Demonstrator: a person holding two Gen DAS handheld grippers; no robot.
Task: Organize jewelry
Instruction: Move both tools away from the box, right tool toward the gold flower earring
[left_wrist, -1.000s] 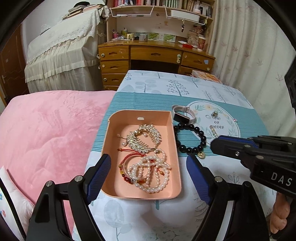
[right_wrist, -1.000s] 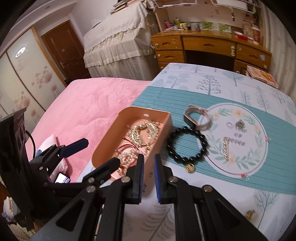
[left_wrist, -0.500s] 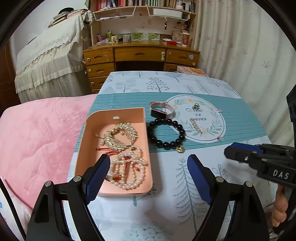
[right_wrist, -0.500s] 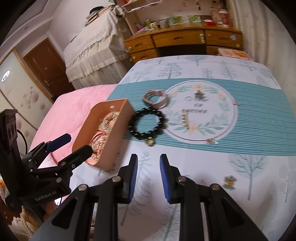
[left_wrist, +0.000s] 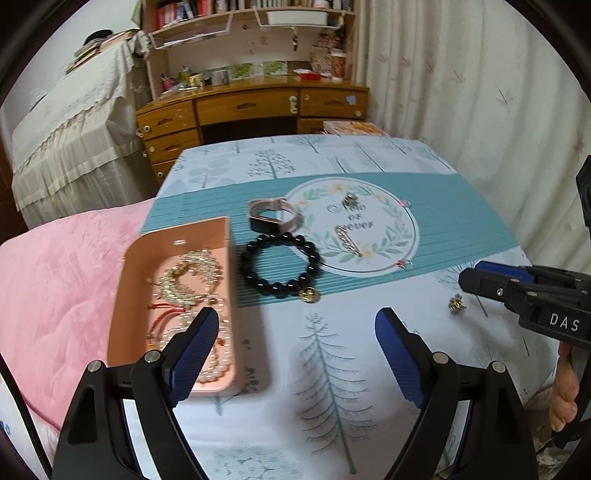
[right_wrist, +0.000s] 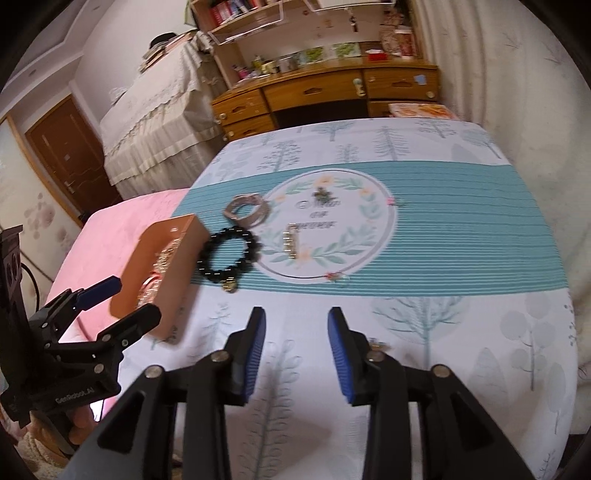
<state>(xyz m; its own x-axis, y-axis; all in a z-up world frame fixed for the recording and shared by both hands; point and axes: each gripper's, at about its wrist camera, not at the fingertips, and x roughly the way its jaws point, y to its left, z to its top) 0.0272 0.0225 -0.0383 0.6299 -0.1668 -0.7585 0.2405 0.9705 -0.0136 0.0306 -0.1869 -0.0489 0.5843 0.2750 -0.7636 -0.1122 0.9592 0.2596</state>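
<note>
A small gold charm is lying on the tablecloth just beside the right gripper, whose jaws have just been opening with nothing between them. A black bead bracelet is sitting beside the pink tray. The left gripper is hanging wide apart, empty.

This is a bedroom in a home. A wooden desk with drawers stands against the far wall, cluttered with small bottles, cards and boxes. Above the desk, a bookshelf holds rows of books. Left of the desk stands a bulky piece of furniture under a lace-edged cloth cover. Right of the desk hang pale patterned curtains. In front of the desk lie a tree-print tablecloth and a pink quilt. Far left of the desk, the right wrist view shows a brown door.
</note>
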